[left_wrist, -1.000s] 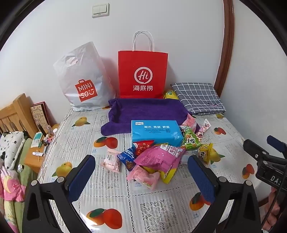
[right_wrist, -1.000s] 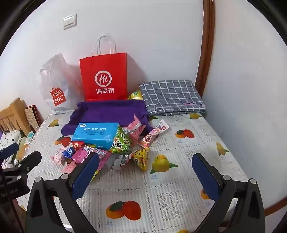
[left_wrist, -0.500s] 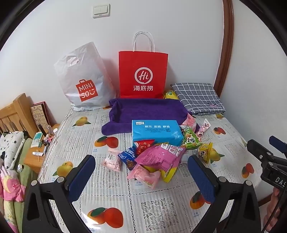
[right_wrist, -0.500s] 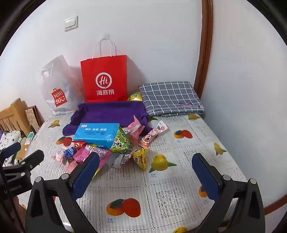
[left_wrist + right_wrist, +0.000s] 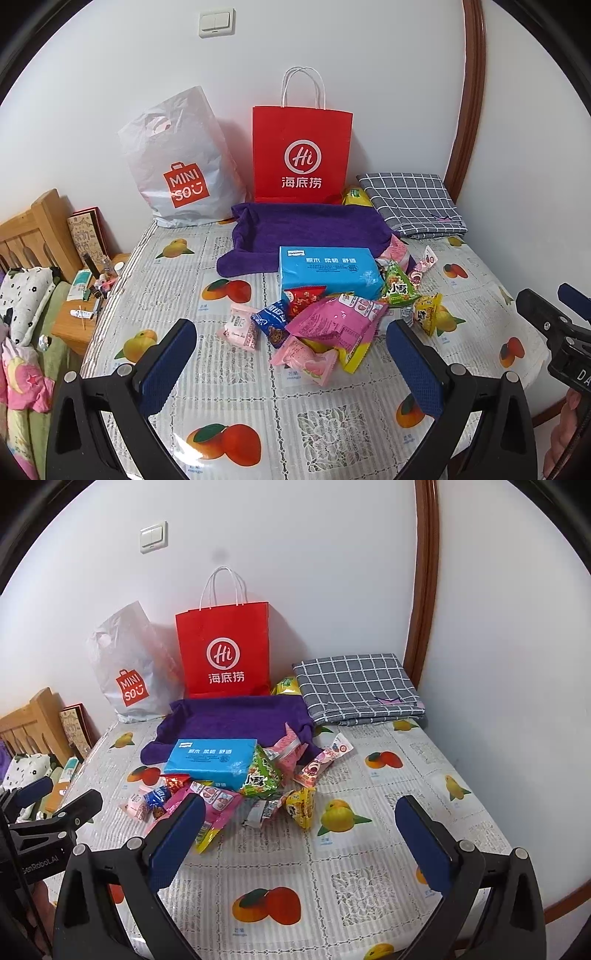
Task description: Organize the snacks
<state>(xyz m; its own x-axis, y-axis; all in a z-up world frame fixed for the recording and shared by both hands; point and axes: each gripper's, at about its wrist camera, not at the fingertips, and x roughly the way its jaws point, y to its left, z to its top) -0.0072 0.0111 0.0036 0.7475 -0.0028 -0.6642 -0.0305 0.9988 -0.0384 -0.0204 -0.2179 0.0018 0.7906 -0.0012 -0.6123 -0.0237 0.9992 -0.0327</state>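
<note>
My table (image 5: pixel 177 410), under a fruit-printed plastic cloth, fills both views. At its back stand a white plastic Miniso bag (image 5: pixel 177 162) and a red paper bag with white handles (image 5: pixel 301 155), with a folded grey checked cloth (image 5: pixel 354 686) and a rumpled purple towel (image 5: pixel 306 230) in front. A blue tissue pack (image 5: pixel 328 267) touches the heap of small snack packets (image 5: pixel 332 321) mid-table. My left gripper (image 5: pixel 291 362) and right gripper (image 5: pixel 303 834) both hang spread wide above the cloth, grasping nothing.
</note>
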